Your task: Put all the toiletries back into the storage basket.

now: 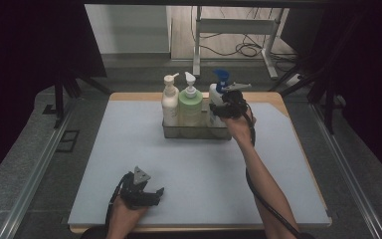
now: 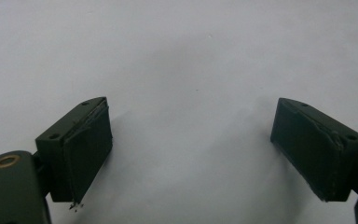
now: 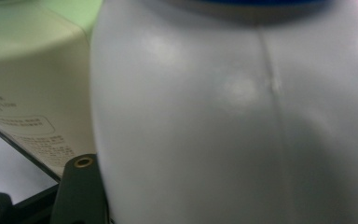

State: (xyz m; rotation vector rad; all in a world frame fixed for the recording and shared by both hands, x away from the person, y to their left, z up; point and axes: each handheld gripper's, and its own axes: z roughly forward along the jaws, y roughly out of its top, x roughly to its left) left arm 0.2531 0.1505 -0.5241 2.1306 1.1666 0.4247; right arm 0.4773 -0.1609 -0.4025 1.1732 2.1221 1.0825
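**Right tongs on blue-capped bottle in tray**

Right tongs, upper centre of the high view, clasp the white bottle standing at the right end of the tray. Left tongs gape wide and empty over bare tabletop, lower left.

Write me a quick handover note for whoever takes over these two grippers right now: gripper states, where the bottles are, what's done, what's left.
Right gripper: at the white bottle with the blue pump, jaws on either side of its body and apparently clamping it; contact itself is hidden.
Left gripper: open, nothing between its jaws, resting low over the grey mat near the front edge.
Bottles: cream pump bottle, green pump bottle and the blue-pump bottle stand upright in a row in the metal tray at the far side.
Done: right gripper is at the blue-pump bottle.
Left: probably either lift it out or let go; I cannot tell which.
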